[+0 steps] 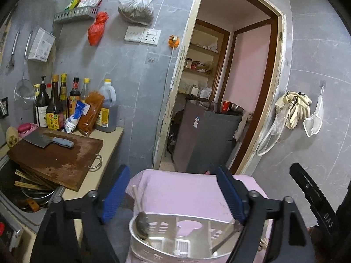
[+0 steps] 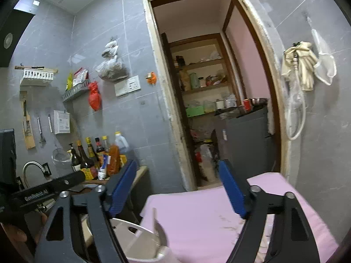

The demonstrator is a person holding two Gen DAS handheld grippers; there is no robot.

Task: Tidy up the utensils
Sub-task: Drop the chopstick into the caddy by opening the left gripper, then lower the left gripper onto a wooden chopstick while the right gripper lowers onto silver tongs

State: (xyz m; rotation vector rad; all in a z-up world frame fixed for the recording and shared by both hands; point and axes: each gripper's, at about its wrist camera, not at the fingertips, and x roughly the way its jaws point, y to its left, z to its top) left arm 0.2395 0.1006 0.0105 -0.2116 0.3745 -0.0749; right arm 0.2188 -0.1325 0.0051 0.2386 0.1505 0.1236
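Note:
A white slotted utensil holder (image 1: 179, 236) stands on a pink cloth (image 1: 179, 190) below my left gripper (image 1: 173, 195). A metal ladle (image 1: 141, 225) leans in its left compartment and a dark-handled utensil (image 1: 226, 239) in its right one. The left gripper's blue pads stand wide apart above the holder, gripping nothing. In the right wrist view the holder (image 2: 136, 239) shows at the bottom with a blurred white handle (image 2: 158, 225) sticking up from it. My right gripper (image 2: 177, 190) is open over the pink cloth (image 2: 197, 214), nothing between its pads.
A counter at left carries a wooden cutting board (image 1: 57, 157) with a cleaver (image 1: 48, 141) and several sauce bottles (image 1: 65, 103). A sink (image 1: 24, 192) holds chopsticks and bowls. Ahead is a doorway (image 1: 219, 87) with a grey cabinet (image 1: 204, 135). Gloves (image 1: 294, 107) hang on the right wall.

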